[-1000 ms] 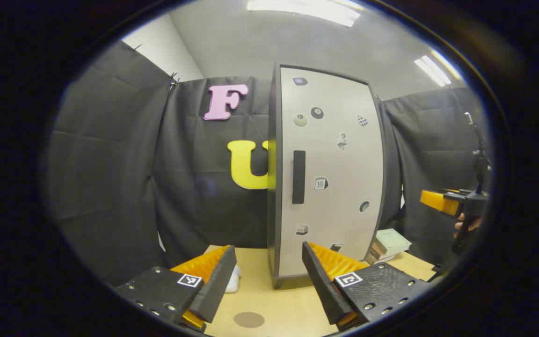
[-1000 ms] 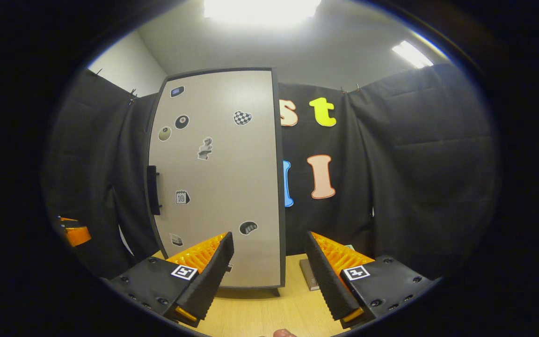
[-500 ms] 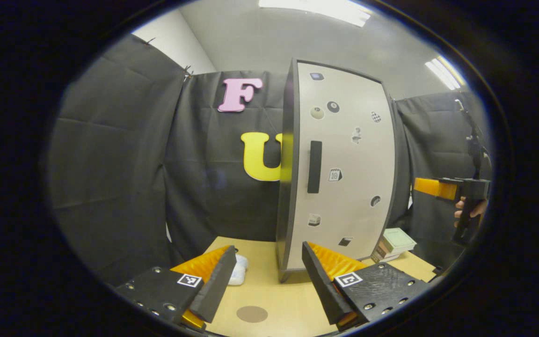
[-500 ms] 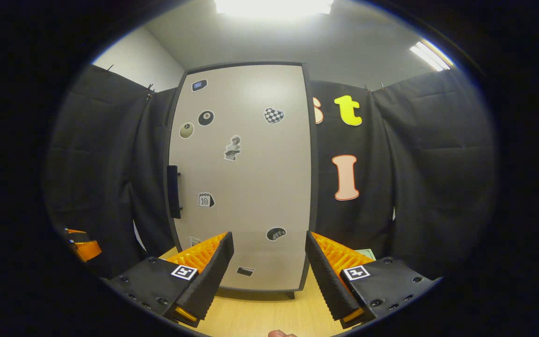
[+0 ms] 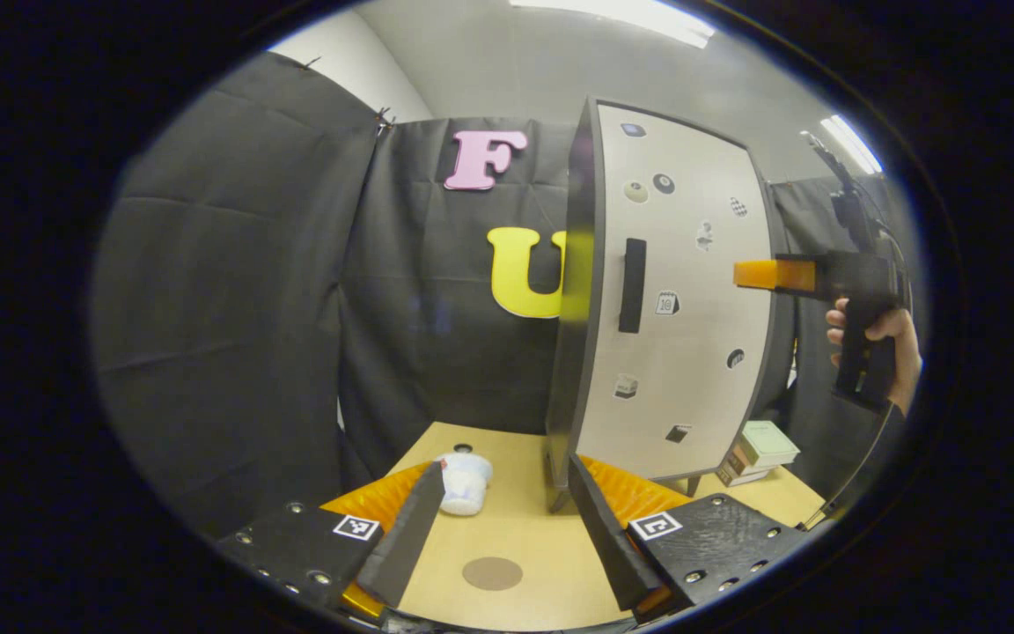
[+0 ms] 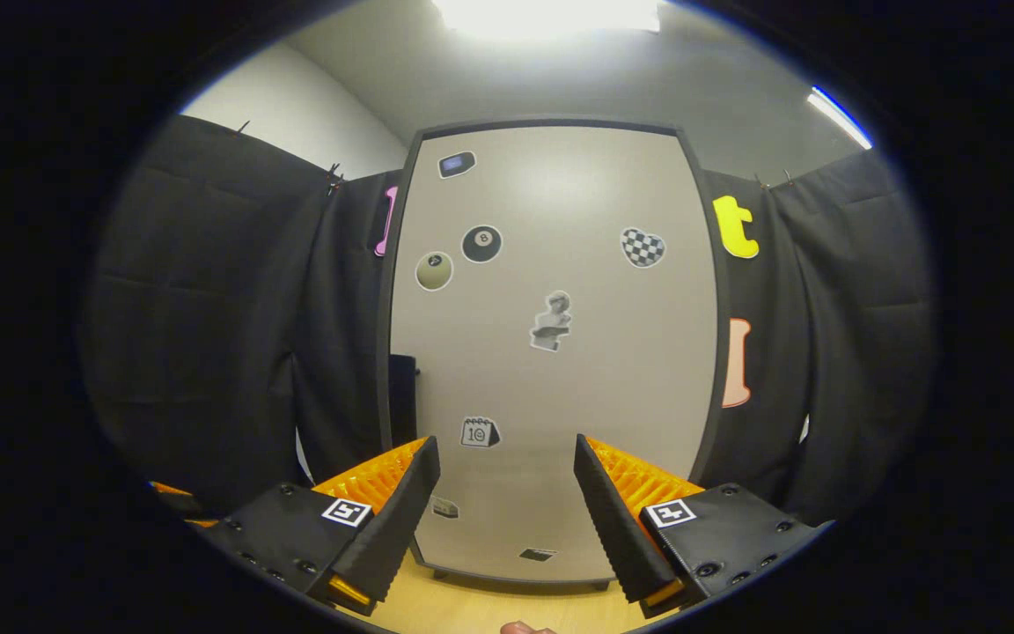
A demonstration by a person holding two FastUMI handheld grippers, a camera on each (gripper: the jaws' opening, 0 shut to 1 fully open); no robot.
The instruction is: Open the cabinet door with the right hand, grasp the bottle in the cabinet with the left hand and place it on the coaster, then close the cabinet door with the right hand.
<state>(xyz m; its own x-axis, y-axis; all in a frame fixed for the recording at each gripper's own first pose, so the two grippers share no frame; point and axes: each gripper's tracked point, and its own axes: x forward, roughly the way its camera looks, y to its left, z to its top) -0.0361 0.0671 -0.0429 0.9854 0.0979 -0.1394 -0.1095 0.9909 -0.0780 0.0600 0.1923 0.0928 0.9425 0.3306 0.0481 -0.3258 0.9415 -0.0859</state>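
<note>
Cabinet door (image 6: pixel 551 352), beige with black handle (image 5: pixel 632 285), remains shut; both orange-fingered grippers, right gripper (image 6: pixel 507 506) and left gripper (image 5: pixel 498 528), have jaws apart, every step pending.

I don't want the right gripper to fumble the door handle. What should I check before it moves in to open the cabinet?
1. Cabinet door shut: ok, it lies flush with the frame.
2. Right gripper open: ok, its fingers stand wide apart with nothing between them.
3. Right gripper lined up with the handle: not ok, in the right gripper view the handle sits left of the fingers, at the door's edge.
4. Left gripper out of the door's path: cannot tell, it hangs low over the table, open.
5. Coaster free: ok, nothing on it.
6. Bottle inside: cannot tell, the door hides it.
</note>
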